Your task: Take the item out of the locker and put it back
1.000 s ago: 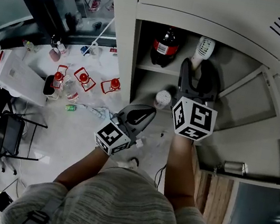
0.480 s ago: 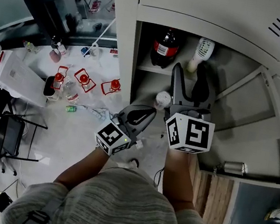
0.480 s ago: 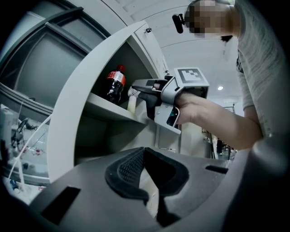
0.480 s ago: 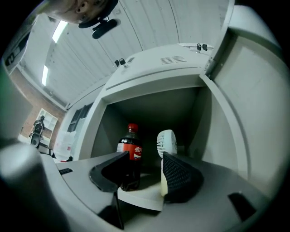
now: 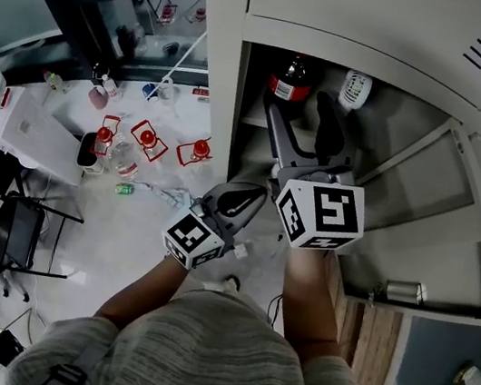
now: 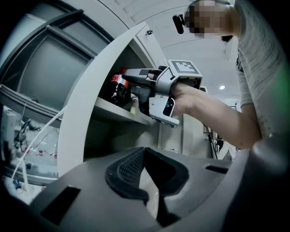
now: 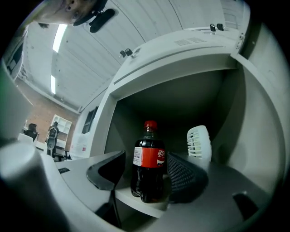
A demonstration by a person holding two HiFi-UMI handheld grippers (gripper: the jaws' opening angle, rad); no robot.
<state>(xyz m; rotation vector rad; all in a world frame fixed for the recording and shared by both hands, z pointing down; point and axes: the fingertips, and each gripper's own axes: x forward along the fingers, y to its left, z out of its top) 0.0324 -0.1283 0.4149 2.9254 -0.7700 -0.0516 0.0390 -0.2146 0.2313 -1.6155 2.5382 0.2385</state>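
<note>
Open locker — cola bottle, white fan on its shelf

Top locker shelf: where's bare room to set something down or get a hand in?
Free: the shelf between fan and right wall looks like the widest patch. Only a narrow sliver lies between bottle and left wall. There is open height above both items. Tight: the gap between bottle and fan.
</note>
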